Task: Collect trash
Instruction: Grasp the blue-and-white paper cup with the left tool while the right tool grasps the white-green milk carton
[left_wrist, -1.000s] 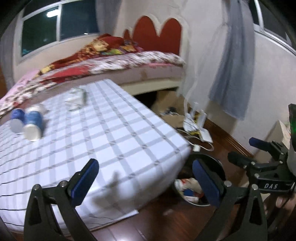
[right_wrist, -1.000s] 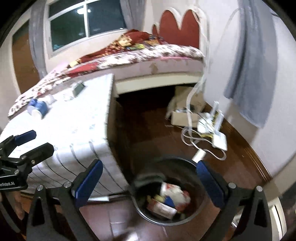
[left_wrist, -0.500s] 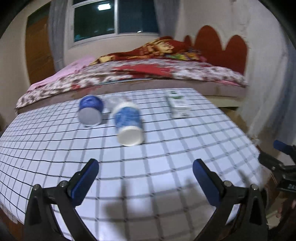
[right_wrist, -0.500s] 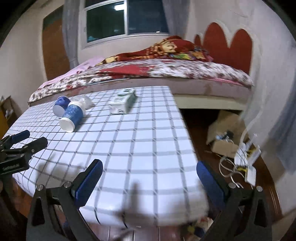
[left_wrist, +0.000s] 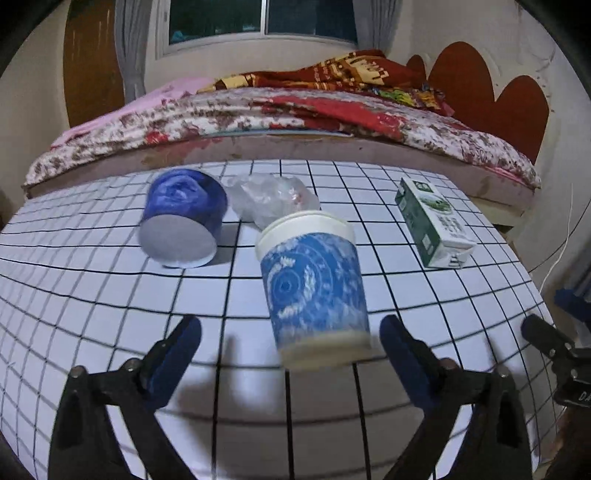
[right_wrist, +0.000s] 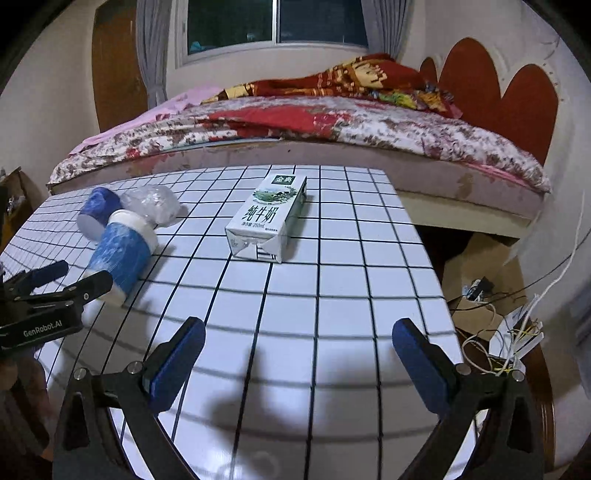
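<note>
A light blue patterned paper cup (left_wrist: 314, 291) lies on its side on the checked tablecloth (left_wrist: 92, 295), base towards me. My left gripper (left_wrist: 290, 343) is closing, its pads either side of the cup's base without pressing on it. Behind lie a darker blue cup (left_wrist: 183, 218), crumpled clear plastic (left_wrist: 269, 197) and a green and white milk carton (left_wrist: 432, 221). My right gripper (right_wrist: 299, 339) hangs open and empty over the tablecloth (right_wrist: 351, 277), short of the milk carton (right_wrist: 264, 218). In the right wrist view the left gripper (right_wrist: 86, 275) is at the light blue cup (right_wrist: 122, 254).
A bed (right_wrist: 332, 125) with floral and red covers runs along the table's far side. On the floor to the right are a cardboard box (right_wrist: 480, 266) and a tangle of cables (right_wrist: 509, 339). The table's right edge drops off near the carton.
Both views swung from the bin on the floor up onto the table top. The left gripper has come close to the light blue cup and its jaws have narrowed a little.
</note>
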